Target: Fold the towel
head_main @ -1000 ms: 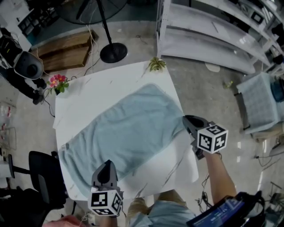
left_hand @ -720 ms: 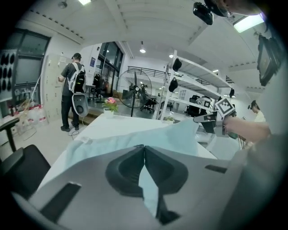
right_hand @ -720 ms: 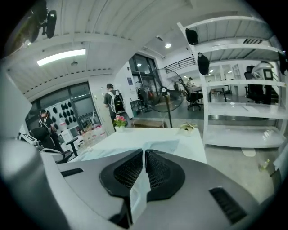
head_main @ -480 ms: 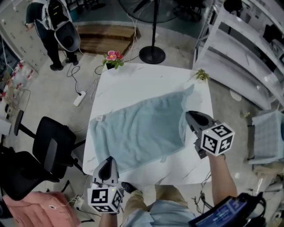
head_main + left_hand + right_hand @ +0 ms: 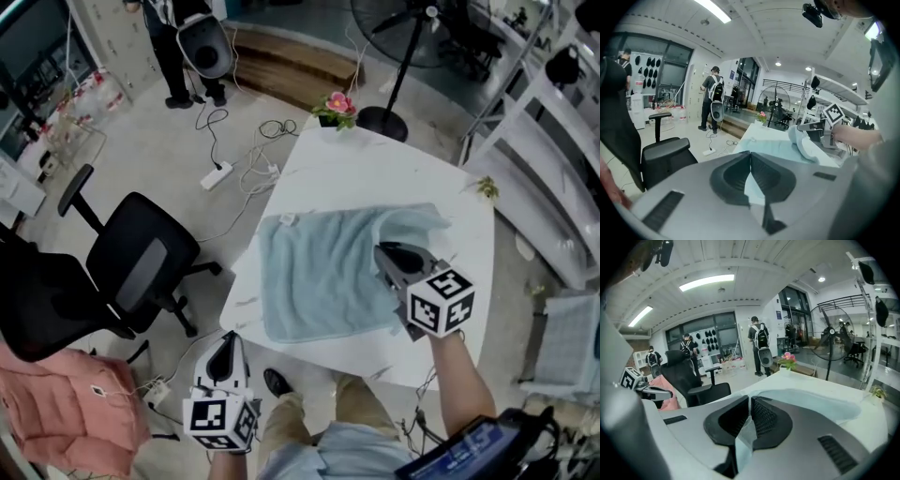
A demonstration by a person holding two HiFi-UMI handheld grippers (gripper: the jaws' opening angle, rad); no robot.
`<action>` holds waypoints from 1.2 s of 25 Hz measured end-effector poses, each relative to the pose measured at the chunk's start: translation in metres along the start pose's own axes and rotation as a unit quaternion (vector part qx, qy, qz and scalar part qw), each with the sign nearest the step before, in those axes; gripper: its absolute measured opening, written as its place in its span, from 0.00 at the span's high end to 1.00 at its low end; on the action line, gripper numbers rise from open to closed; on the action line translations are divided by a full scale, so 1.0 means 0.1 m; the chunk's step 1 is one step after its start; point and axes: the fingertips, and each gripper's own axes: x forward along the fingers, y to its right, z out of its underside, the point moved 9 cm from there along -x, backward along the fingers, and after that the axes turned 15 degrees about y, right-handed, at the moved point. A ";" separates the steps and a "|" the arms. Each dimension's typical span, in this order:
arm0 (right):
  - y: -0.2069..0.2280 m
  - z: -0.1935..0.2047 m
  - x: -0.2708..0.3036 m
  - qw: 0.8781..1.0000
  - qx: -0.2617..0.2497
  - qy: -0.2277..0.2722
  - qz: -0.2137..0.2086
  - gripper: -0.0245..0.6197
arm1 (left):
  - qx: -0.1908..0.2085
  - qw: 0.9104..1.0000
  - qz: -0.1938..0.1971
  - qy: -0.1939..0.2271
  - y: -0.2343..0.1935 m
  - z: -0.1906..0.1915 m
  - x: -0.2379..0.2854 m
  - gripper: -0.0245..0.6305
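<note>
A light blue towel lies on the white table. My right gripper is shut on one of its corners and holds that end raised over the spread part, so a fold stands up at the far right. In the right gripper view a strip of the towel hangs between the shut jaws. My left gripper is shut and hovers off the table's near left corner, apart from the towel's near corner. No cloth reaches it in the head view. From the left gripper view, the towel lies ahead.
A black office chair stands left of the table, with a pink cloth below it. A flower pot sits at the table's far corner, a fan stand behind it. Cables and a power strip lie on the floor. White shelving at right.
The view has swung round the table. My right gripper carried its towel corner over the towel, which now looks shorter. My left gripper has left the towel's near edge and is off the table corner.
</note>
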 end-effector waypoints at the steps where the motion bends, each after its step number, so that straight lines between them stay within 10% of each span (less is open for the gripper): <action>1: -0.11 0.02 0.08 1.000 -0.002 -0.004 -0.012 0.91 | -0.003 1.000 -0.006 0.001 -0.07 0.00 -0.05 0.95; 15: -1.36 0.39 0.74 0.988 -0.047 -0.064 -0.129 0.91 | -0.025 0.999 -0.043 0.008 -0.62 0.07 -0.43 0.95; 30: -1.63 1.39 1.14 0.974 -0.077 -0.172 -0.127 0.90 | -0.022 0.999 -0.028 -0.019 -0.67 0.19 -0.48 0.95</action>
